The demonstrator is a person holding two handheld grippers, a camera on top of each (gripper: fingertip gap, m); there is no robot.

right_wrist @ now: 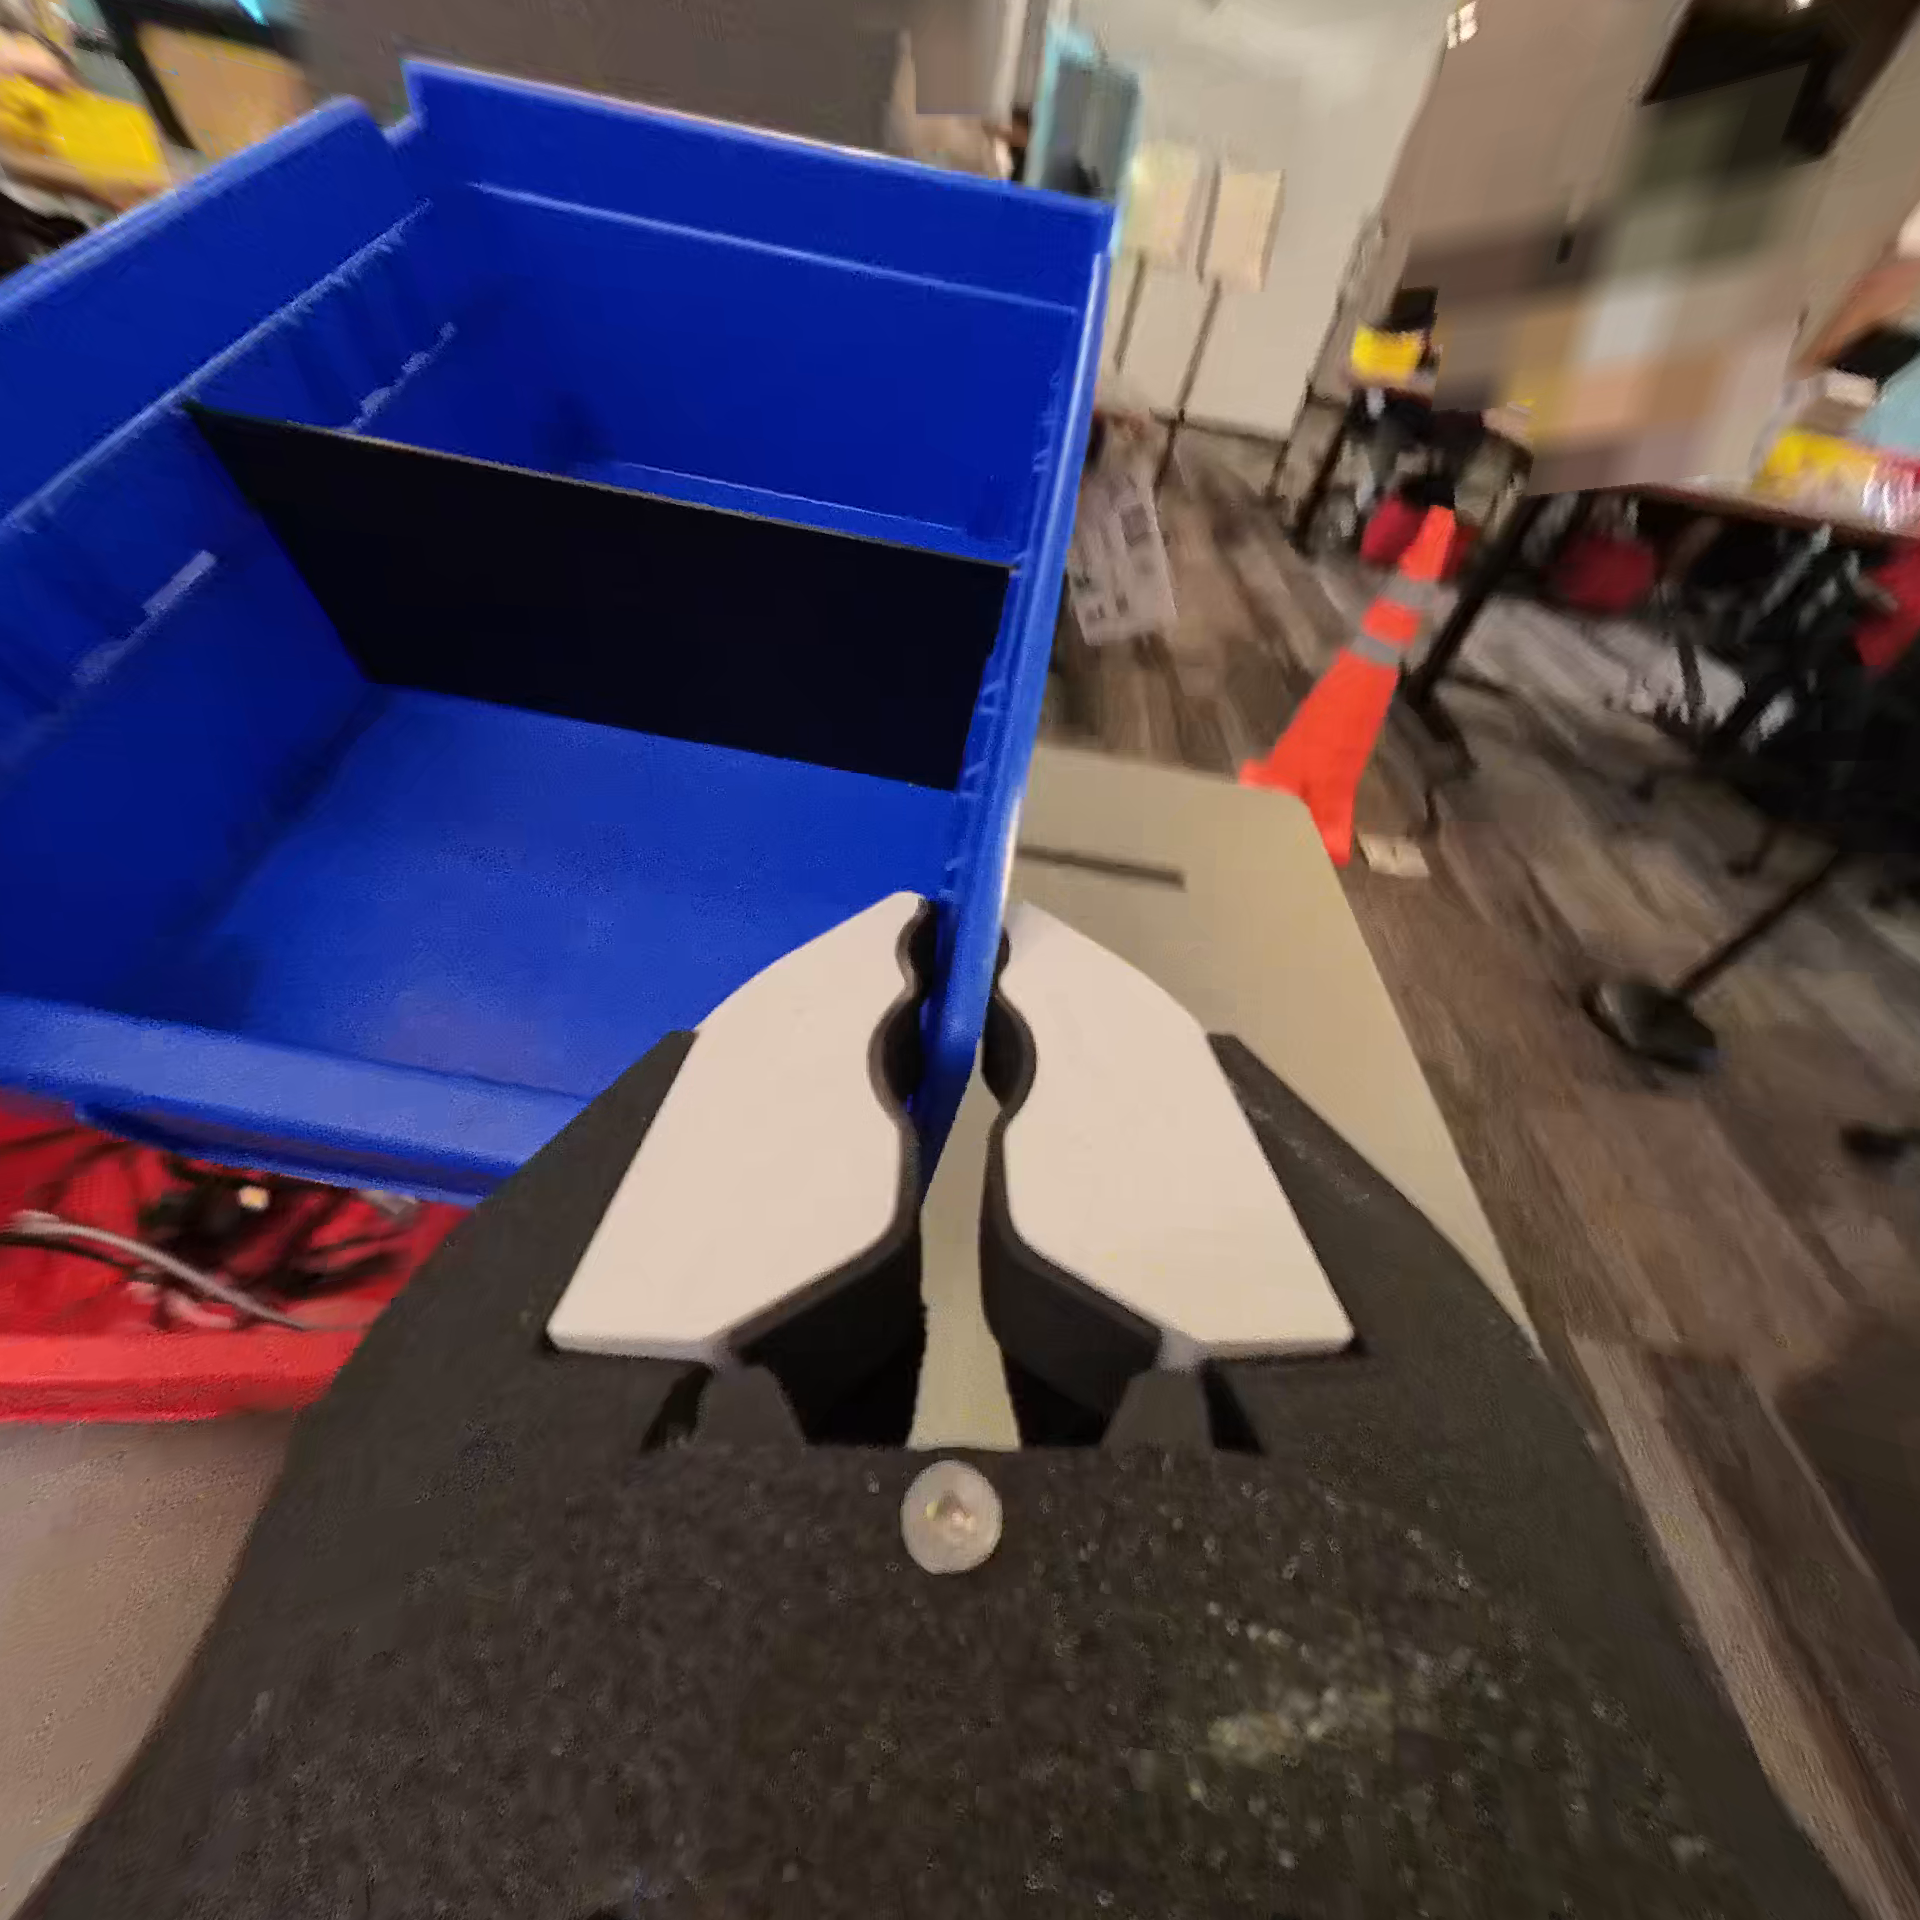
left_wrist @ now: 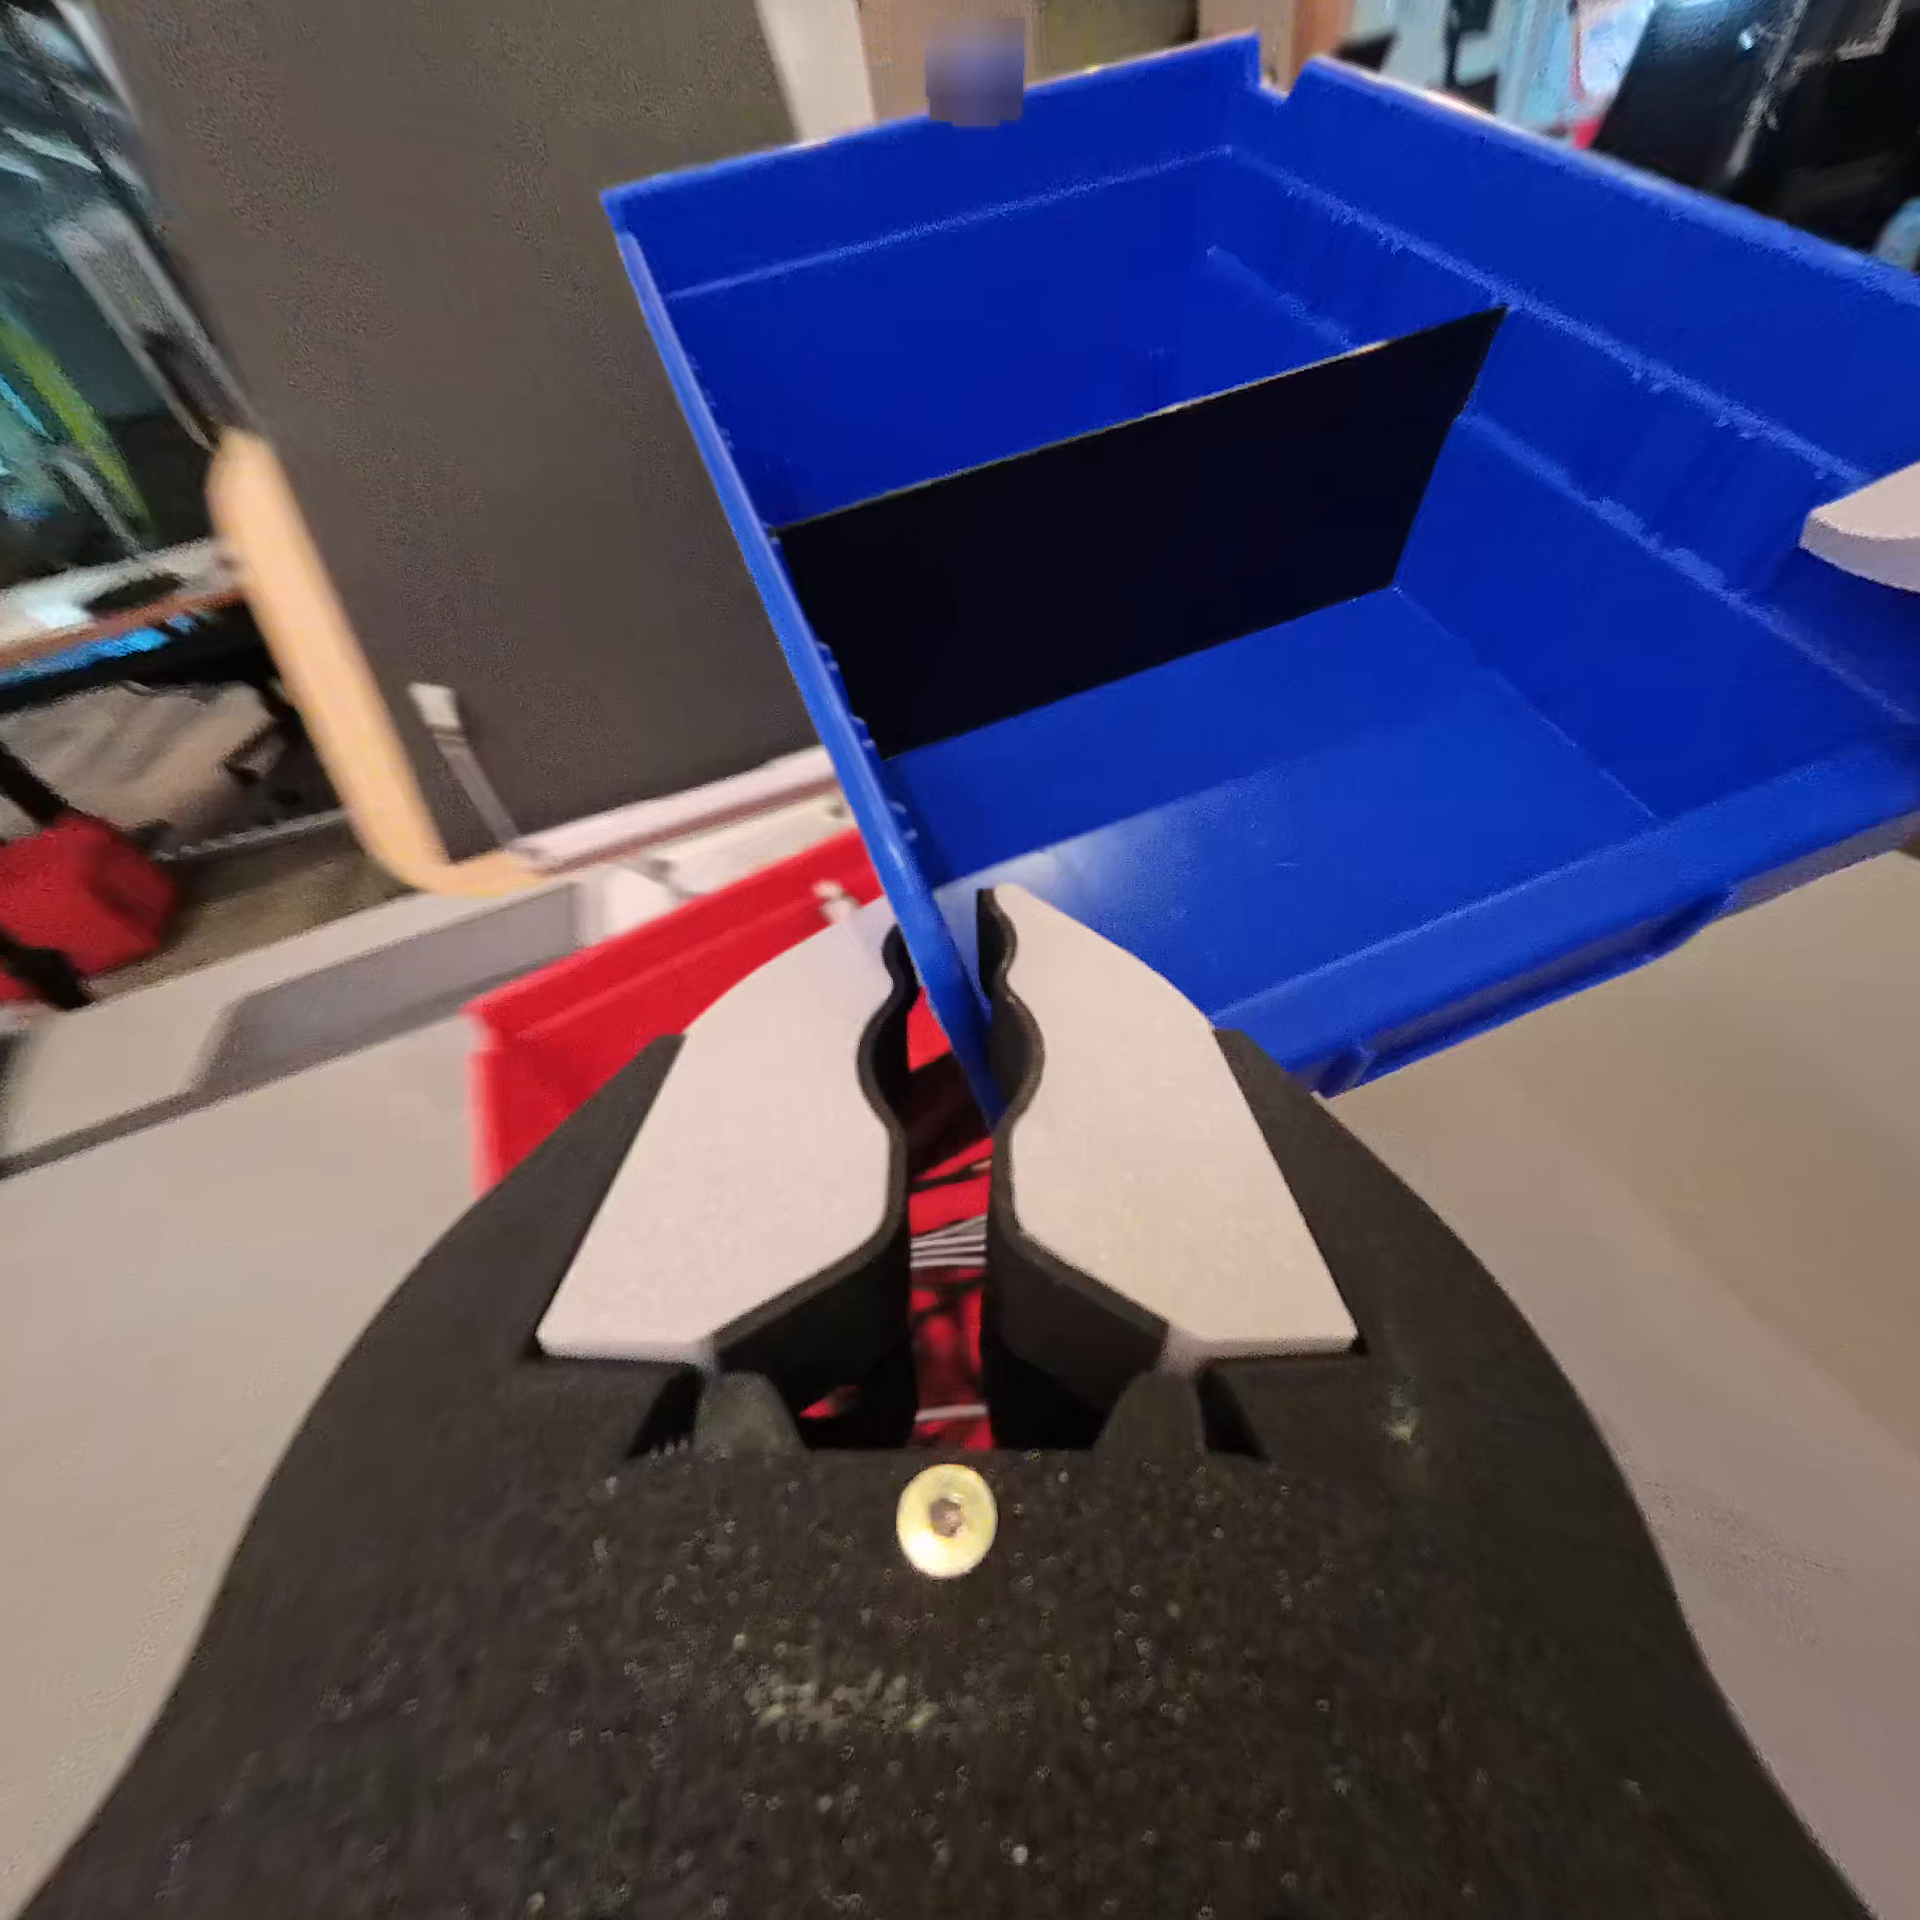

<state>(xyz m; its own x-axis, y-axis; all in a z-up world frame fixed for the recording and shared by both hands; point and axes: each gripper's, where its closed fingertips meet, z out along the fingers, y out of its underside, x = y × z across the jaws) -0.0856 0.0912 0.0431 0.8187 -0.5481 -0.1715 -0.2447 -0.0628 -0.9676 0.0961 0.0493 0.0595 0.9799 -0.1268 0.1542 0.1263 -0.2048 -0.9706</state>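
Under my grippers I see a pale grey, matte tabletop with a rounded corner, and beyond its edge a dark wood-grain floor. An orange traffic cone with grey reflective bands stands on that floor near dark-legged tables; the rest of the room is blurred. In the left wrist view a curved pale wooden chair arm shows against a dark grey partition.

My left gripper pinches the left side wall of a glossy blue plastic storage bin, its wavy-edged grey fingers closed on the thin rim with black rubbery inner pads against it. My right gripper pinches the opposite side wall of the same bin in the same way. The bin is held tilted between them, above the tabletop and partly over a red plastic bin that holds dark and white cables. In the left view the red bin sits just behind the gripper, and the tip of the right gripper's grey finger shows at the bin's far wall.

A flat matte black divider panel stands across the blue bin's middle, splitting it into two compartments with smooth, slightly shiny floors. Faint slot ridges run along the inner side walls.
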